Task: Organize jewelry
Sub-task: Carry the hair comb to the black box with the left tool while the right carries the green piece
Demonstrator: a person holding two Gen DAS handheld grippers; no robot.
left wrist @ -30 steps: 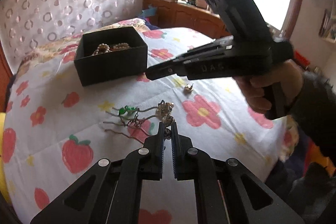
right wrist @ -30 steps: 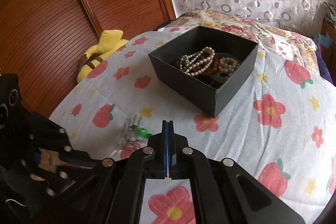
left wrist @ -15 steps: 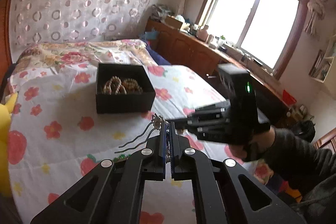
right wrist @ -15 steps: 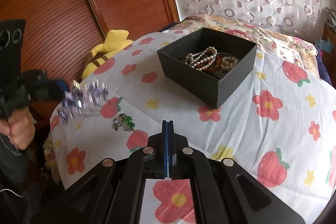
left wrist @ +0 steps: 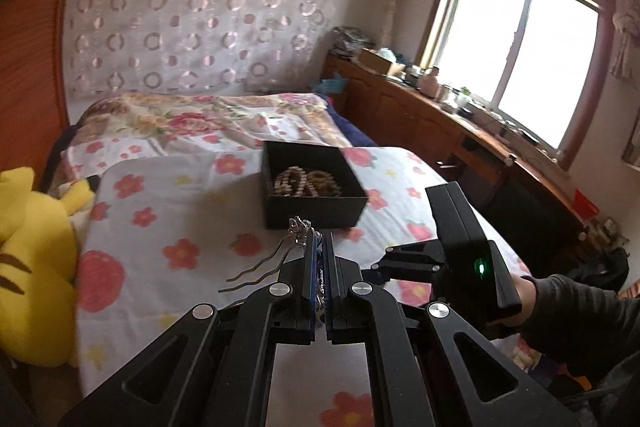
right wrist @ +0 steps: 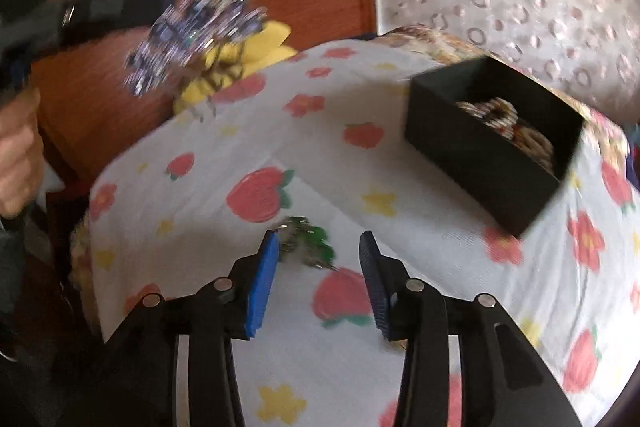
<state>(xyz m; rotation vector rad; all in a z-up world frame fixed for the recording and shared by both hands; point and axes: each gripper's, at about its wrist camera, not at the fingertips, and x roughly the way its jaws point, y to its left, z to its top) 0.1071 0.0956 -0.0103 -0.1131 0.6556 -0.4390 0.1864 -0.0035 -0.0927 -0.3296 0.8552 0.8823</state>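
While the left gripper point(left wrist: 319, 259) is clamped tight on a sparkly hairpin point(left wrist: 280, 255), carrying it in the air on the near side of the black box point(left wrist: 316, 213), the right gripper point(right wrist: 318, 259) is lined up on the other piece, a green-beaded hairpin point(right wrist: 306, 241) lying on the strawberry bedspread point(right wrist: 224, 163), also on the box's near side and a fair way from it. Its jaws have just been opening and stand apart now, nothing pressed between the pads, with the green piece just ahead of the tips and hugging the left pad more than the right. As far as the blur lets me judge, its prongs run toward the right pad, so roughly across the gap, and I'd guess a small nudge left plus a drop is what the grab needs. The right hand is clearly the nearer one; the left is busy anyway. The box already holds a heap of pearl bracelets point(left wrist: 306, 183). Fun bit: the right wrist view shows the carried pin's glittery head point(right wrist: 192, 35) as a big blurred cluster up in the air, while the left wrist view only gives you its wavy prongs sticking out sideways and a bit of chain. And the green piece doesn't show in the left view at all, its own fingers probably cover it.
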